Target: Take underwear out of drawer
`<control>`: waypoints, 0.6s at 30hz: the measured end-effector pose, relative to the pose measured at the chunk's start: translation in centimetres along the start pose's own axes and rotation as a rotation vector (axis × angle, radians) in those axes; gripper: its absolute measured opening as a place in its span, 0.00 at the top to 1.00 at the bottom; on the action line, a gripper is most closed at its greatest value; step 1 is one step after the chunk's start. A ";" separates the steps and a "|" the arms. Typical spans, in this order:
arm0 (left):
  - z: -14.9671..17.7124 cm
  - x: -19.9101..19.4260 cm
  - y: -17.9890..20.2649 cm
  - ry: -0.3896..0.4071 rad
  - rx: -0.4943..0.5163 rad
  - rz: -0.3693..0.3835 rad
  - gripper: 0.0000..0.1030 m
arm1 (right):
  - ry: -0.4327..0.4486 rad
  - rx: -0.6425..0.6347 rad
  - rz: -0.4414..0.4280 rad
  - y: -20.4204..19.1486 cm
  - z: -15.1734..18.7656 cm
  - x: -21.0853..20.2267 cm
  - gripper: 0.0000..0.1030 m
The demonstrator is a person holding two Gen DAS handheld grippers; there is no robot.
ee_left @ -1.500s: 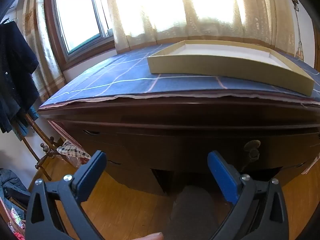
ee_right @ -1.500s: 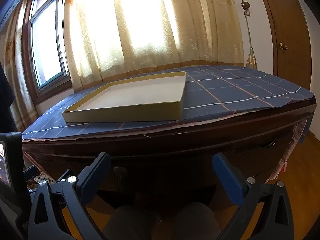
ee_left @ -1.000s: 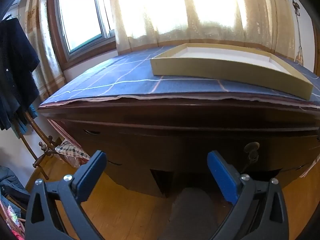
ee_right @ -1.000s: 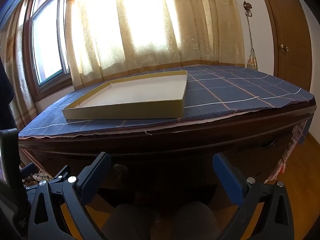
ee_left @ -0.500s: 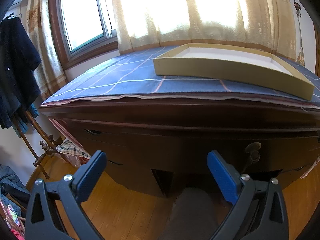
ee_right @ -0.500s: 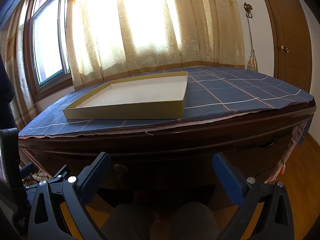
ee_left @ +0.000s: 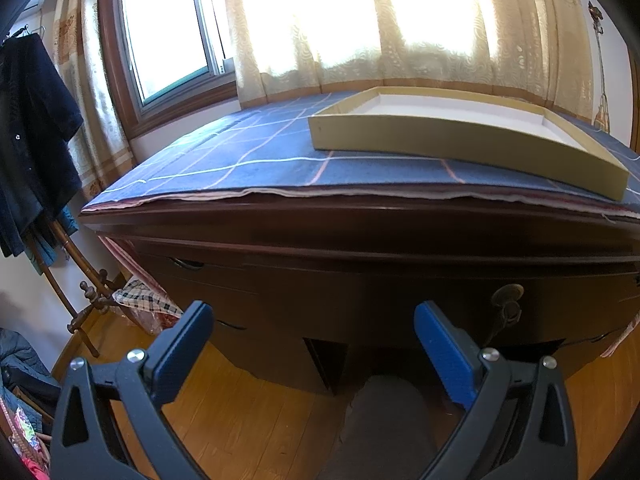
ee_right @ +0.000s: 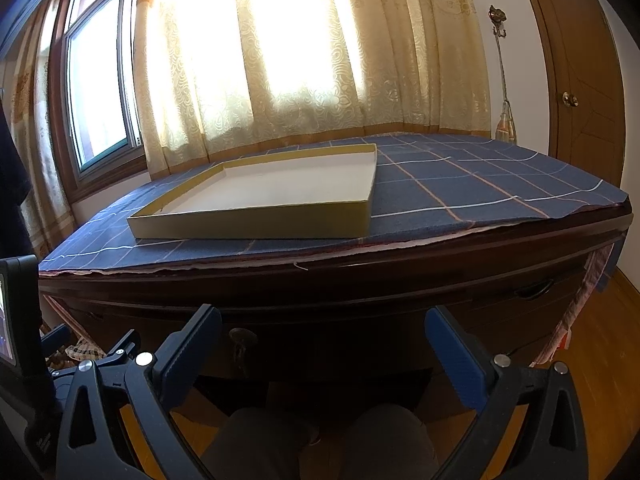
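Observation:
A dark wooden desk (ee_left: 360,236) fills both views, its drawers all closed. The centre drawer (ee_left: 400,288) carries a round brass lock with a hanging key (ee_left: 507,300), seen again in the right wrist view as the key (ee_right: 241,339). No underwear shows. My left gripper (ee_left: 310,334) is open and empty, held in front of the drawer fronts, short of them. My right gripper (ee_right: 323,340) is also open and empty, facing the centre drawer (ee_right: 340,332). A side drawer handle (ee_right: 534,291) shows at right.
A shallow gold cardboard tray (ee_right: 256,224) with a white inside lies on the blue checked cloth (ee_right: 460,184) over the desktop. A person's knees (ee_right: 320,440) sit below the desk. A coat rack with dark clothes (ee_left: 28,140) stands left; a wooden door (ee_right: 580,80) is right.
Both views have drifted only slightly; the left gripper has shifted a little so the tray sits further right. Both grippers stay open and empty.

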State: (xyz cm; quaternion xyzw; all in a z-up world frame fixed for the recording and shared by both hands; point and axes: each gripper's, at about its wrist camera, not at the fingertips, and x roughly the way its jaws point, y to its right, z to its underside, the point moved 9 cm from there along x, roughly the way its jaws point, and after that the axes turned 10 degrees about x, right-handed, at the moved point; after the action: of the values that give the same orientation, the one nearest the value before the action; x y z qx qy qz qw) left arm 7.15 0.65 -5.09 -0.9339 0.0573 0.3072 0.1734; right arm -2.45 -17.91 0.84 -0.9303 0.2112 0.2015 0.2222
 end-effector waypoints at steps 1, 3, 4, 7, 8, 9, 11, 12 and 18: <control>0.0 0.0 0.0 0.000 0.000 0.001 0.01 | 0.000 0.000 0.000 0.0 0.0 0.0 0.00; 0.0 0.0 0.0 0.000 -0.001 0.001 0.01 | 0.000 -0.001 0.000 0.0 0.0 0.0 0.00; 0.0 0.0 0.0 0.000 0.000 0.001 0.01 | 0.001 -0.001 0.000 0.0 0.0 0.0 0.00; 0.0 0.0 0.0 0.000 0.000 0.000 0.01 | 0.000 -0.003 -0.002 -0.1 0.0 0.0 0.00; 0.0 0.0 0.0 0.000 0.000 0.000 0.01 | 0.000 -0.004 -0.001 -0.1 0.0 -0.1 0.00; 0.0 0.0 0.0 0.001 0.000 0.001 0.01 | 0.000 -0.004 -0.001 -0.1 0.1 -0.1 0.00; 0.0 0.0 -0.1 0.000 0.000 0.001 0.01 | 0.002 -0.003 -0.002 -0.1 0.0 -0.2 0.00; 0.0 0.0 -0.1 0.000 0.000 0.002 0.01 | 0.004 -0.003 -0.001 -0.1 0.0 -0.2 0.00; 0.0 0.0 -0.1 0.000 0.000 0.000 0.01 | -0.001 -0.005 0.000 -0.2 0.0 -0.2 0.00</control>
State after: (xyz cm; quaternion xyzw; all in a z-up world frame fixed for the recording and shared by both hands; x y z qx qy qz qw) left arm 7.19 0.72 -5.08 -0.9340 0.0574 0.3071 0.1732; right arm -2.55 -17.68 0.98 -0.9308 0.2104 0.2025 0.2200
